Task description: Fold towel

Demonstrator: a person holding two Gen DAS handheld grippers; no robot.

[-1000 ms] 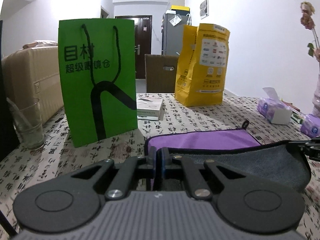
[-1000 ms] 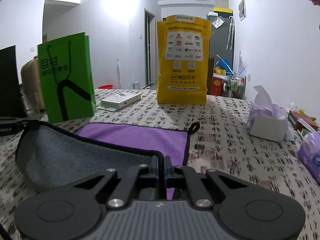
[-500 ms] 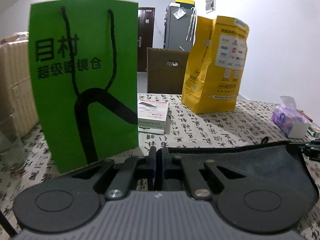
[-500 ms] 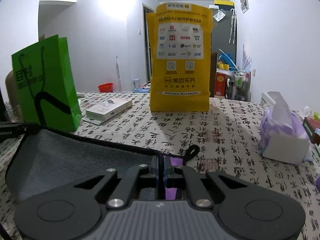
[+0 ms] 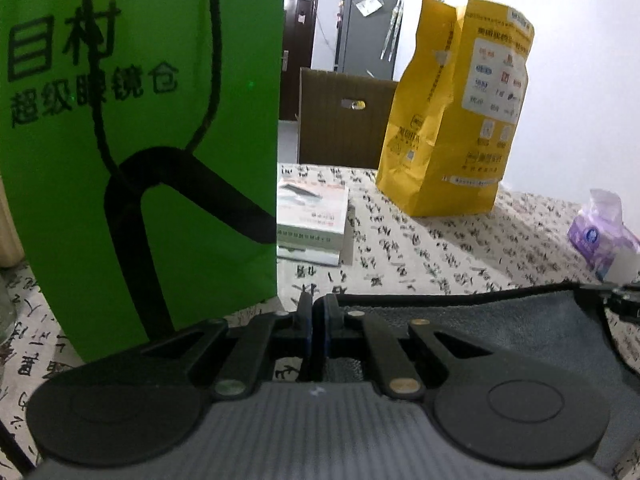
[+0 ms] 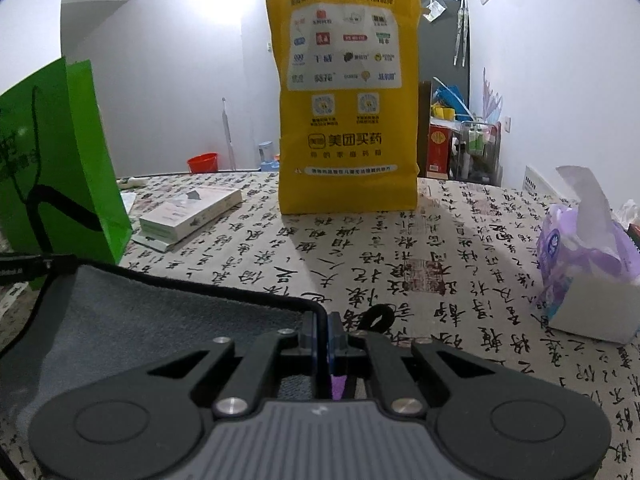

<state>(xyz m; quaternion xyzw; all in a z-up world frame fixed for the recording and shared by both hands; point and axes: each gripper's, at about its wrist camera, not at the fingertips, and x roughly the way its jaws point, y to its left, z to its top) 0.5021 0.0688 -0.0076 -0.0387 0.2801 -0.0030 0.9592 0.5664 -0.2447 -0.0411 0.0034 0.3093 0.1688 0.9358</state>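
The towel [image 5: 500, 320] is grey on the side that shows, purple on the other, with a black hem. It stretches between my two grippers, low over the table. My left gripper [image 5: 316, 312] is shut on its left corner. My right gripper [image 6: 323, 328] is shut on its right corner, beside the black hanging loop [image 6: 378, 316]. A sliver of the purple side [image 6: 338, 386] shows under the right jaws. The grey side also shows in the right wrist view [image 6: 160, 320]. The lower layer of the towel is hidden.
A green paper bag [image 5: 140, 140] stands very close in front of my left gripper. A white box [image 5: 312, 216] lies behind it. A yellow paper bag [image 6: 348, 92] stands at the back. A tissue pack [image 6: 588, 252] sits to the right on the calligraphy-print tablecloth [image 6: 440, 248].
Both grippers have carried the held towel edge forward over the purple layer, which is now covered. The green bag and the yellow bag have come much closer.
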